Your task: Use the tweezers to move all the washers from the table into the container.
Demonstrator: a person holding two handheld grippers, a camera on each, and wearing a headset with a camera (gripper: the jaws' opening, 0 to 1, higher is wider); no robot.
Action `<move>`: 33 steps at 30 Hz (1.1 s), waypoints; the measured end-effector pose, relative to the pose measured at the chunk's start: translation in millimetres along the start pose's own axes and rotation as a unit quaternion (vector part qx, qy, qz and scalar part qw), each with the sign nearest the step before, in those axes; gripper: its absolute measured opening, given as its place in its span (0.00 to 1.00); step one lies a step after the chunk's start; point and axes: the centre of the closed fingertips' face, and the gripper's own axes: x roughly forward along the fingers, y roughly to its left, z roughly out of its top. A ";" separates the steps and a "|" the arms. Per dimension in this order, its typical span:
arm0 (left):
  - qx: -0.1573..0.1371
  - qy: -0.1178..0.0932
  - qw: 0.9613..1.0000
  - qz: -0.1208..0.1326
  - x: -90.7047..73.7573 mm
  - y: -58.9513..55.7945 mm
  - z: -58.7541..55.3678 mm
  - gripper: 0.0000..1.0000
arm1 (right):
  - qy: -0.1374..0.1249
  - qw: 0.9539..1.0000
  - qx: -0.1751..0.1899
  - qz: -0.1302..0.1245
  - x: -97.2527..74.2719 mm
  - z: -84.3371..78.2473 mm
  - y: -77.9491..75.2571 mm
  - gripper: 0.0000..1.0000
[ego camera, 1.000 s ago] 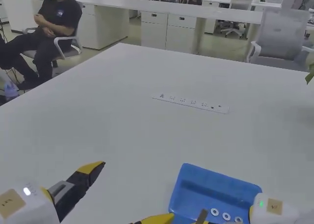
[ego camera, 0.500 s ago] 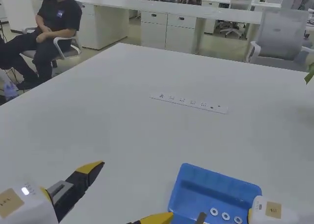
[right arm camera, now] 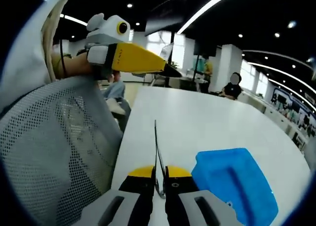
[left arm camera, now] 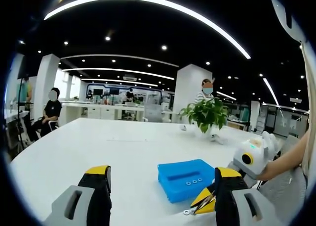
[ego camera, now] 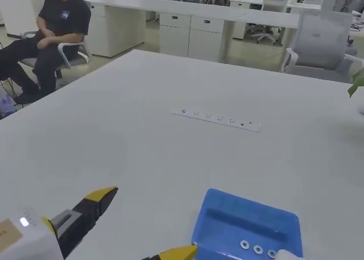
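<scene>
A white counter (ego camera: 142,157) in an open office carries a power strip (ego camera: 216,119). The right gripper (right arm camera: 159,170) has its fingers (right arm camera: 140,173) closed on the tweezers (right arm camera: 156,147), which point along the counter just beside the blue container (right arm camera: 232,186). The left gripper (ego camera: 152,220) faces the container with its fingers spread wide and holding nothing. Three washers (ego camera: 257,249) lie in a row inside the container.

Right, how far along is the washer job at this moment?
Done: three washers lie in the blue container. In hand: the right gripper is shut on the tweezers, the left gripper open. Left: what looks like one washer on the table by the tweezers' tip.
</scene>
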 end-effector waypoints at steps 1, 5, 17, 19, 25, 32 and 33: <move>0.000 0.000 1.000 0.000 0.0 -0.1 0.1 0.88 | 0.001 1.000 -0.001 0.000 -0.1 0.0 -0.1 0.04; 0.000 -0.001 1.000 0.000 -0.3 0.4 -0.1 0.88 | 0.005 1.000 -0.005 -0.010 -1.1 -0.5 -3.7 0.03; -0.005 -0.007 1.000 -0.005 0.5 -2.4 2.9 0.88 | 0.000 0.998 0.061 -0.010 -3.7 -0.9 -5.6 0.03; -0.003 -0.008 1.000 -0.005 0.8 -2.8 3.3 0.88 | 0.006 0.995 0.098 -0.016 -6.5 -3.7 -8.0 0.03; 0.003 0.001 1.000 -0.009 1.9 -4.9 0.1 0.88 | -0.029 0.983 0.179 -0.031 -23.2 8.1 -23.4 0.03; 0.006 0.005 1.000 -0.012 2.0 -6.2 -1.7 0.88 | -0.071 0.971 0.222 -0.054 -43.3 28.3 -44.3 0.03; 0.006 0.006 1.000 -0.012 1.9 -6.2 -2.1 0.88 | -0.073 0.971 0.221 -0.056 -45.2 30.1 -46.6 0.03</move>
